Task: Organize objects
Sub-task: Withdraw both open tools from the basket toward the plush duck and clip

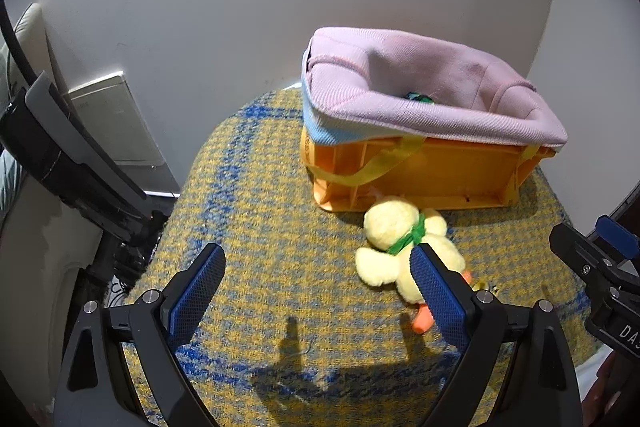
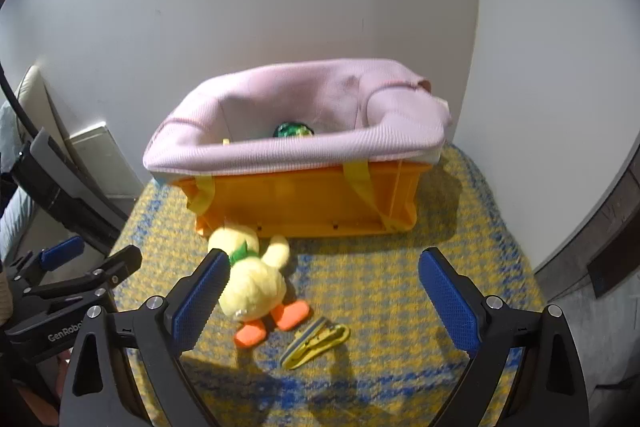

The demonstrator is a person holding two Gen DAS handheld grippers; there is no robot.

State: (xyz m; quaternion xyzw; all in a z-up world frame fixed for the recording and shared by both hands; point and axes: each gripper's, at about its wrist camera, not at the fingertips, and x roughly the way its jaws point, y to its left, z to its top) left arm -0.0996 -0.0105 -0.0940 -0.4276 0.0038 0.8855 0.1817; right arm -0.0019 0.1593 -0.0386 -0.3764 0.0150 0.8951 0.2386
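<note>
Both grippers hang above the yellow-and-blue woven table cover (image 2: 400,267), each with its blue-padded fingers spread wide and nothing between them. The left gripper (image 1: 318,291) sits off to the left of the toy; the right gripper (image 2: 322,293) is the better placed.

The soft yellow plush duck with a green neck ribbon and orange feet (image 2: 252,279) lies flat on the cover, its head touching or just beside the foot of the orange plastic crate lined with a pink fabric bag (image 2: 304,199). Its long axis runs from the crate towards the grippers, head at the crate, orange feet nearest us.

I'd say the duck goes into the bag next. Best to close across the plump body, at right angles to that axis, not on the ribbon or a foot, and lift clear of the pink rim before letting go.

A small yellowish clip-like thing (image 2: 316,341) lies just beside the feet; I can't tell quite what it is. Something green (image 2: 294,130) is already inside the bag.
</note>
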